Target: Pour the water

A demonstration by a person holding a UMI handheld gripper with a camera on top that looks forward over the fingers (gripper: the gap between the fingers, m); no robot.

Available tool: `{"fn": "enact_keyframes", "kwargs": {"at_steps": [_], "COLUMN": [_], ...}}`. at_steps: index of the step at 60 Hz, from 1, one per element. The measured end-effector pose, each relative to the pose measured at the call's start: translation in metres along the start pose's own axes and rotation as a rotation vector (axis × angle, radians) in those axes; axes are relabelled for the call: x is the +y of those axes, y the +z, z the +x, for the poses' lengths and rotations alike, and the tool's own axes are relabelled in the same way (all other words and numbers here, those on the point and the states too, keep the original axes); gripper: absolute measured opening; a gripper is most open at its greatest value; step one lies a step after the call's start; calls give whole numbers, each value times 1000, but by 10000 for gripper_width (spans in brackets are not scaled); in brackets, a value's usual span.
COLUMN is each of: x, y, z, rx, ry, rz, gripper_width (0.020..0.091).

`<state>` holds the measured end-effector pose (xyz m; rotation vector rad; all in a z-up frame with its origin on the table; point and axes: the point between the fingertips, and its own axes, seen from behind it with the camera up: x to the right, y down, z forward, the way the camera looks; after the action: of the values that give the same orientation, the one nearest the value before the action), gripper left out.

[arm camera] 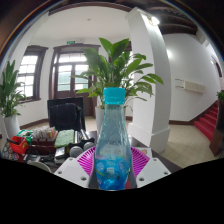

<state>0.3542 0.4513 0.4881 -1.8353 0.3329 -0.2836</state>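
Note:
A clear plastic water bottle [112, 140] with a light blue cap and a blue label stands upright between my fingers, lifted above the room's floor. My gripper [112, 162] is shut on the water bottle, with the magenta pads [87, 158] pressed against its lower body on both sides. The bottle's base is hidden below the fingers. No cup or other vessel shows near the bottle.
A leafy green plant [118, 66] rises behind the bottle. A cluttered table [40, 140] with a dark monitor stands to the left. A white pillar [156, 80] is to the right, with red stairs [208, 120] beyond. Windows and a door line the far wall.

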Motion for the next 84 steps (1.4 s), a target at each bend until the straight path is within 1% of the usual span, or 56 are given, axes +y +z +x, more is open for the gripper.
{"fn": "enact_keyframes", "kwargs": {"at_steps": [1, 5, 8, 9, 10, 12, 13, 15, 23, 29, 30, 34, 36, 42, 43, 48, 49, 50, 55, 63, 67, 78, 84], "x": [14, 8, 12, 14, 16, 16, 26, 32, 31, 35, 37, 36, 31, 11, 8, -2, -10, -15, -30, -35, -33, -30, -31], "y": [3, 2, 3, 3, 3, 2, -1, -3, -27, -65, -81, -106, -133, -178, -200, -233, -238, -257, -290, -322, -334, -350, -351], "z": [3, 0, 0, 0, 0, 2, 5, 6, 0, -8, -8, -13, -18, -23, -23, -16, -18, -19, -30, -46, -54, -66, -69], "rx": [-2, -5, -3, -3, -3, 9, 14, 12, -16, -47, -52, -78, -92, -122, -118, -99, -96, -95, -125, -165, -179, -201, -201], "ry": [-3, -8, -16, -20, -27, -46, -57, -79, -54, 5, 16, 46, 53, 56, 52, 24, 19, 16, 0, -12, -25, -48, -58], "rz": [9, 13, 9, 4, -4, -33, -47, -76, -89, -96, -93, -86, -87, -65, -56, -50, -54, -48, -31, -35, -52, -81, -84], "gripper_width": [480, 528, 559, 584, 624, 727, 778, 822, 823, 824, 823, 815, 814, 817, 817, 820, 822, 821, 821, 822, 823, 827, 830]}}
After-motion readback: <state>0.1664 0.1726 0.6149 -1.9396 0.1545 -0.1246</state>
